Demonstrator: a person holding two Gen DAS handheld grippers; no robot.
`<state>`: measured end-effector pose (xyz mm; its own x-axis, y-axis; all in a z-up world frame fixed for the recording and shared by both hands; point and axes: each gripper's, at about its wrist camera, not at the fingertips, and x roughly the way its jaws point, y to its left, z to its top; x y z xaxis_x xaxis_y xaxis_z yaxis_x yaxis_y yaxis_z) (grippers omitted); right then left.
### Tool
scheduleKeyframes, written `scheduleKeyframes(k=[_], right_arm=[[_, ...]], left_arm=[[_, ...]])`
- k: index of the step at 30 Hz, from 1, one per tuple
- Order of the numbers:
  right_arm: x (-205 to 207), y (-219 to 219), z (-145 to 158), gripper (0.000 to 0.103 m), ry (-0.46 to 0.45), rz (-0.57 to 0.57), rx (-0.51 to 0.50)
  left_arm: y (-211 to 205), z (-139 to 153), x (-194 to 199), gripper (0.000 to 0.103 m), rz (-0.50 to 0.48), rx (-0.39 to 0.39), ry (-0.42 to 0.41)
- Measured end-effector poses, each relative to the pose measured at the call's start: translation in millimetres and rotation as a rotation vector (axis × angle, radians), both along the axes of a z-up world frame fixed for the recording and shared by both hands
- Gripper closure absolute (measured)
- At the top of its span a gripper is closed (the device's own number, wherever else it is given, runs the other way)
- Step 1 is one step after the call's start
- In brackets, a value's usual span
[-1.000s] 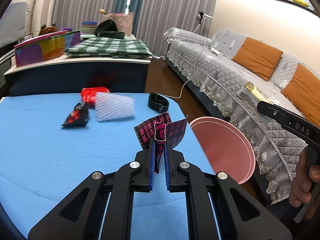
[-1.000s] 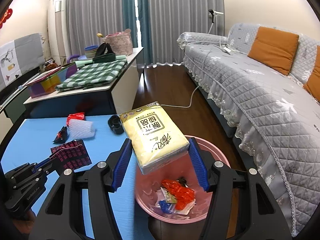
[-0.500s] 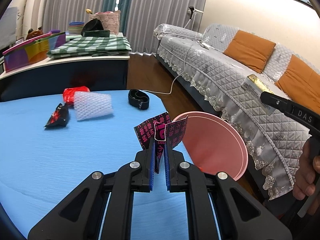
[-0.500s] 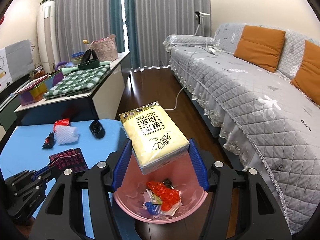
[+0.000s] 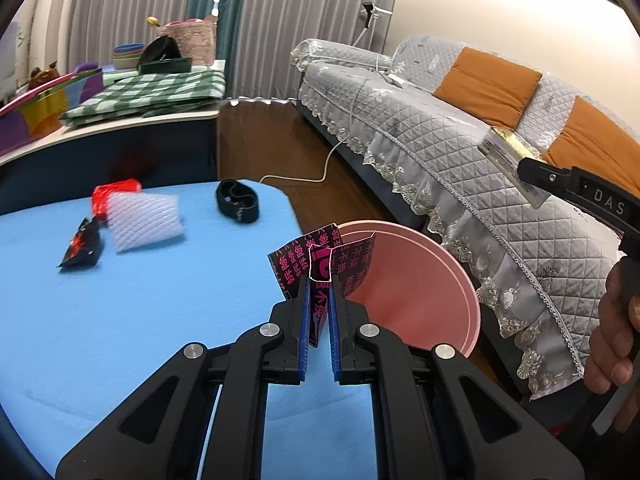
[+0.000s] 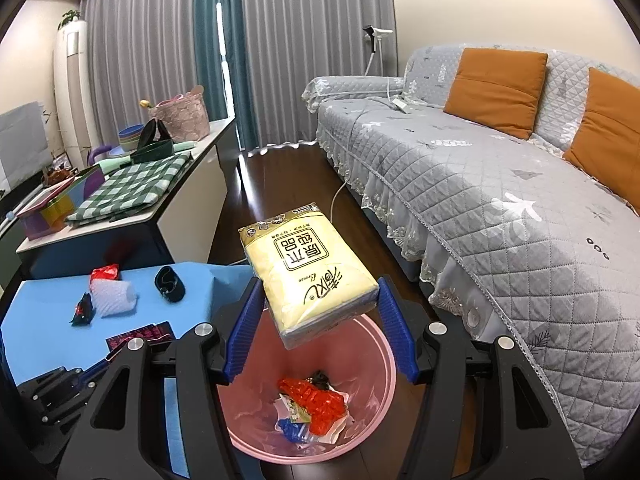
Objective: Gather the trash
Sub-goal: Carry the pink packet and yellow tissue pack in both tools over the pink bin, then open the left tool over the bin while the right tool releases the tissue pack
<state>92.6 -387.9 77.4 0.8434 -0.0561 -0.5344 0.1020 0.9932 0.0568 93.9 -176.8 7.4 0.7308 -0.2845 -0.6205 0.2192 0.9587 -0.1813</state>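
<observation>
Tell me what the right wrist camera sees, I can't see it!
The right gripper holds a yellow tissue pack over a pink bin with trash inside. Left is a blue table with wrappers, right a grey sofa.

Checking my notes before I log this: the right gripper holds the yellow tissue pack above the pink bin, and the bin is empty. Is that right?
Not quite. The right gripper does hold the yellow tissue pack above the pink bin, but the bin is not empty: the right wrist view shows red, blue and white trash at its bottom.
</observation>
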Motion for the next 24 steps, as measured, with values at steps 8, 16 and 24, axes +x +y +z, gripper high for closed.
scheduleKeyframes(k=[8,16,24], right_arm=[[15,-7,-5,0.045,0.019,-0.014,0.022],[27,-18,-15,0.045,0.044,-0.025,0.043],[35,-18,-21,0.045,0.059,-0.021,0.052]], left_arm=[[-28,4,21,0.095,-0.026,0.0,-0.002],[-50,2,37,0.095,-0.052,0.01,0.001],[-57,-3,48,0.095,-0.062,0.012,0.006]])
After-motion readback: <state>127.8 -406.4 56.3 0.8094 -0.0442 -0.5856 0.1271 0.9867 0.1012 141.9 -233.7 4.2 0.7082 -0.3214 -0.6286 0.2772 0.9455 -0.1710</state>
